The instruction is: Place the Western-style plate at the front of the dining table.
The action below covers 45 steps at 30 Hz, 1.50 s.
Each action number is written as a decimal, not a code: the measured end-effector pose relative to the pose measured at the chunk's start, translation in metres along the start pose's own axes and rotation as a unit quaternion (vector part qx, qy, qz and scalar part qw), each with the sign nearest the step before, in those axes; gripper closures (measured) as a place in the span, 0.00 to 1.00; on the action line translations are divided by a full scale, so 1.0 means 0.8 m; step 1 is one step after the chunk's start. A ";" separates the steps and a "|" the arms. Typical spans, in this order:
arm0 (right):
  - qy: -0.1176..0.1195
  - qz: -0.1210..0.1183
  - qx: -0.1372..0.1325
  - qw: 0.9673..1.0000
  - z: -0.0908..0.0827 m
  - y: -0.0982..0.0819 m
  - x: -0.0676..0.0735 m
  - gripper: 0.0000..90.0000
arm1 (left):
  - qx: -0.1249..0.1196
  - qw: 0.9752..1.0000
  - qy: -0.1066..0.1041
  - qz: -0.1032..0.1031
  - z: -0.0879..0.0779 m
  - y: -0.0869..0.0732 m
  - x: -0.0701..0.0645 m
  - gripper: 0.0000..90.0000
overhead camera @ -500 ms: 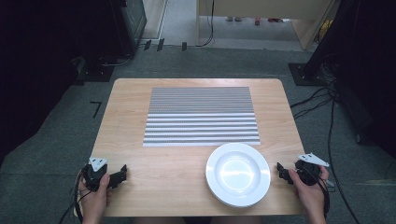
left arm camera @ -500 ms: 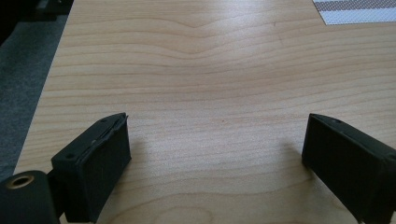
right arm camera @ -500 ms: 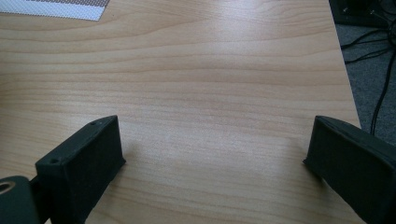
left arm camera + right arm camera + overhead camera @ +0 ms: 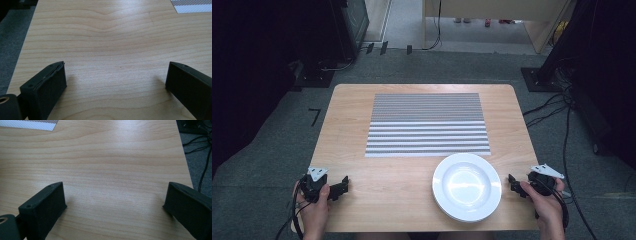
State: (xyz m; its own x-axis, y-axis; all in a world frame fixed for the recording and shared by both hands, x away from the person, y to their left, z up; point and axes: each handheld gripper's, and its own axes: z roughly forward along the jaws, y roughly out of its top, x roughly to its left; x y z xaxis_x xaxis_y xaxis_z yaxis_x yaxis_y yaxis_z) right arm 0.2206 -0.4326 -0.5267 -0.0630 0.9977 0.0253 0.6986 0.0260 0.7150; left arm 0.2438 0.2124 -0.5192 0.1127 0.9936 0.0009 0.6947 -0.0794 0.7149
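High view: the round white ceramic plate point(image 4: 467, 186) is seen untouched on the light wooden desk point(image 4: 402, 175), near the right tongs point(image 4: 513, 182). Both left tongs point(image 4: 343, 185) and right tongs are held spread and empty. No handling is judged begun; everything remains to be done.

The table point(image 4: 362, 150) is pale wood with a smooth, matt grain. On it lie a woven, striped grey-and-white placemat point(image 4: 428, 125) and a glossy white plate point(image 4: 467, 186), seemingly ceramic. The 2 grippers' jaws are matt black plastic.
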 end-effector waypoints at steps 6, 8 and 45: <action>0.000 0.001 0.000 1.000 0.000 0.000 0.000 0.04 | 0.002 1.000 0.019 -0.004 -0.003 0.000 0.000 0.04; 0.000 0.001 0.000 1.000 0.000 0.000 0.000 0.03 | -0.005 1.000 0.023 -0.004 -0.006 0.001 -0.003 0.04; -0.010 0.011 0.001 1.000 0.002 0.002 0.004 0.03 | -0.046 0.992 -0.103 0.058 -0.011 0.065 -0.155 0.04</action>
State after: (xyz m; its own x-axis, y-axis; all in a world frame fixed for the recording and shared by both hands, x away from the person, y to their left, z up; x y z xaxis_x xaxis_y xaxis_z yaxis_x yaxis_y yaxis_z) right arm 0.2222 -0.4292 -0.5266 -0.0322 0.9991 0.0270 0.7012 0.0033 0.7130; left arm 0.2594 0.0856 -0.4761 0.3386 0.9396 -0.0494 0.6021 -0.1760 0.7787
